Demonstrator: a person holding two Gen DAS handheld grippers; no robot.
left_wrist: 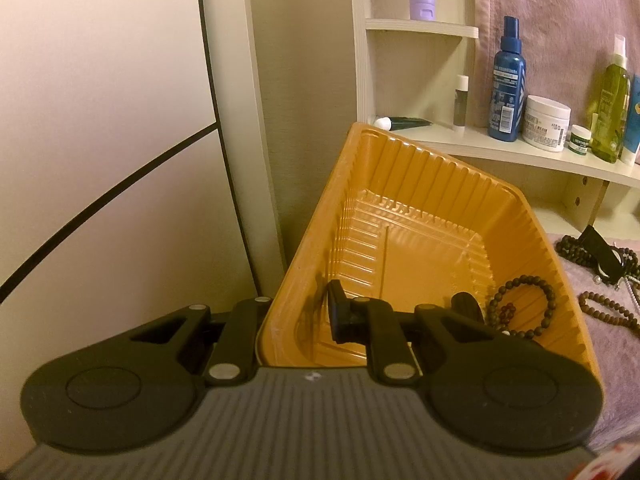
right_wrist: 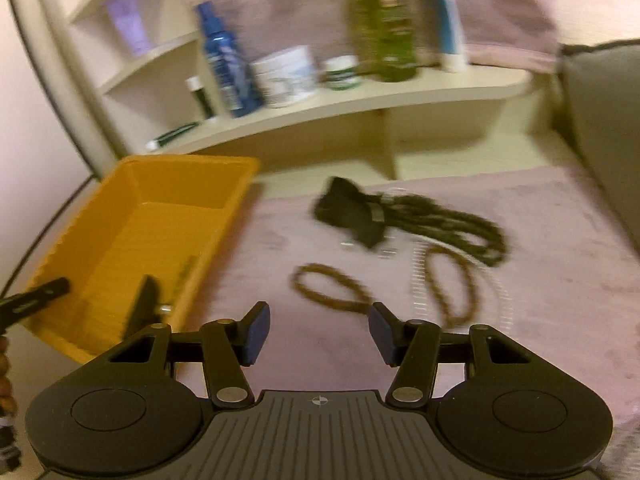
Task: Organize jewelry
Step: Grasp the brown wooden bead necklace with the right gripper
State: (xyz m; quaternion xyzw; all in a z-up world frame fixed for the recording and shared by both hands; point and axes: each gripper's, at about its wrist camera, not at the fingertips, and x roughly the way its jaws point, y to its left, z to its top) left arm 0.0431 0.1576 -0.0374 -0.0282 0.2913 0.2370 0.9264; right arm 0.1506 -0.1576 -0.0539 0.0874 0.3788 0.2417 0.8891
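Pink fuzzy cloth (right_wrist: 520, 240) spread below a cream curved shelf (right_wrist: 360, 100) of toiletry bottles. Ribbed orange plastic tray (left_wrist: 400, 184) tilted, near wall clamped by left gripper (left_wrist: 298, 318). Dark wooden bead bracelet (left_wrist: 520, 306) lying in tray's right corner. Right gripper (right_wrist: 318, 332) spread wide over cloth, nothing between. Beyond it, blurred, brown bead loop (right_wrist: 332, 288), probably more bead strands further right.
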